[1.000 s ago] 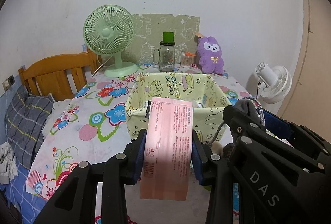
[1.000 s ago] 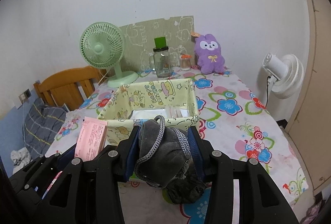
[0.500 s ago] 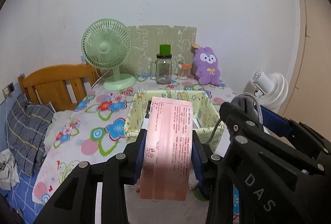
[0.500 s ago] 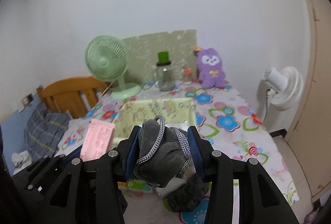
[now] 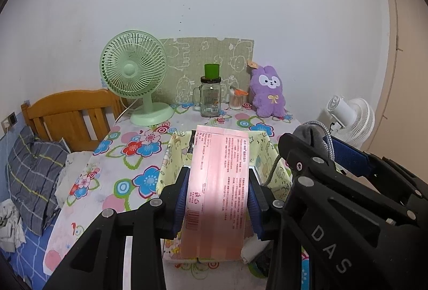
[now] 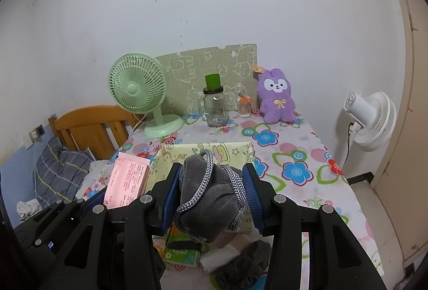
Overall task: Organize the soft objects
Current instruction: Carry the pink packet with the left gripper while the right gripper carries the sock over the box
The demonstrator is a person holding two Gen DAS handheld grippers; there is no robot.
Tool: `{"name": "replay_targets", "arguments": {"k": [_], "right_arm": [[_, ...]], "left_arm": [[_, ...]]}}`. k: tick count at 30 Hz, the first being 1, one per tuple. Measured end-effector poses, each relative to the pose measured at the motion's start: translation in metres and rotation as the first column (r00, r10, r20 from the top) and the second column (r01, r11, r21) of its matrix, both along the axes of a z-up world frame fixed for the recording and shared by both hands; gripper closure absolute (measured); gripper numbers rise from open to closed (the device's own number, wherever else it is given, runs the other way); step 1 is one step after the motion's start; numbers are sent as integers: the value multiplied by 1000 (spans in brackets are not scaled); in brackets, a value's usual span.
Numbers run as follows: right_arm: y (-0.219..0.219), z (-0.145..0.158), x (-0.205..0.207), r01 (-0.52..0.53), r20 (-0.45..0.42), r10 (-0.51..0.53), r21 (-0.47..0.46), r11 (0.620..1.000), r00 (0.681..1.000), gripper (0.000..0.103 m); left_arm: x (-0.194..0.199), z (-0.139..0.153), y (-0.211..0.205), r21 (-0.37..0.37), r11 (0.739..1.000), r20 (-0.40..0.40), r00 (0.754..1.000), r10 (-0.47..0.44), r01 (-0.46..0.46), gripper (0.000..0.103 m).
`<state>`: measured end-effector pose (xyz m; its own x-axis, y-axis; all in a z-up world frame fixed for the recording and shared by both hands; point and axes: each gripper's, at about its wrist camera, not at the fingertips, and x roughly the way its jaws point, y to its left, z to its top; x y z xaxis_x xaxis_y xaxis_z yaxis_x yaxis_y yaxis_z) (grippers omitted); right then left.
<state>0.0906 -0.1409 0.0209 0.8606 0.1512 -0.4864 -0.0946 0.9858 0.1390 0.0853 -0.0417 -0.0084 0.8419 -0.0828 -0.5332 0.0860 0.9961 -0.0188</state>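
Note:
My left gripper [image 5: 217, 191] is shut on a pink tissue pack [image 5: 218, 191] and holds it in the air over the near side of the yellow fabric basket [image 5: 171, 153]. My right gripper [image 6: 211, 191] is shut on a grey pouch with a braided cord [image 6: 206, 199], held above the basket's near rim [image 6: 187, 151]. The pink pack also shows in the right wrist view [image 6: 127, 180], to the left. The right gripper appears in the left wrist view [image 5: 334, 183], close on the right.
On the floral table [image 6: 307, 156] stand a green fan [image 6: 139, 92], a glass jar [image 6: 214, 108], a purple plush rabbit [image 6: 276, 97]. A green tissue pack [image 6: 182, 252], white cloth [image 6: 222, 255] and dark cloth [image 6: 246, 263] lie below my right gripper. A wooden bed [image 5: 69, 116] is left, a white fan [image 6: 371, 118] right.
Both grippers have risen and drawn back from the table with their loads still held. The basket now looks smaller and lower in both views.

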Motion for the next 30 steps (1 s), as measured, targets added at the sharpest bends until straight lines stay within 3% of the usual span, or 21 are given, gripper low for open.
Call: {"name": "replay_targets", "arguments": {"k": [30], "right_arm": [[2, -24, 103, -80, -42, 81, 16, 997, 996, 54]], "left_arm": [[88, -22, -1, -17, 999, -52, 998, 26, -27, 62]]}}
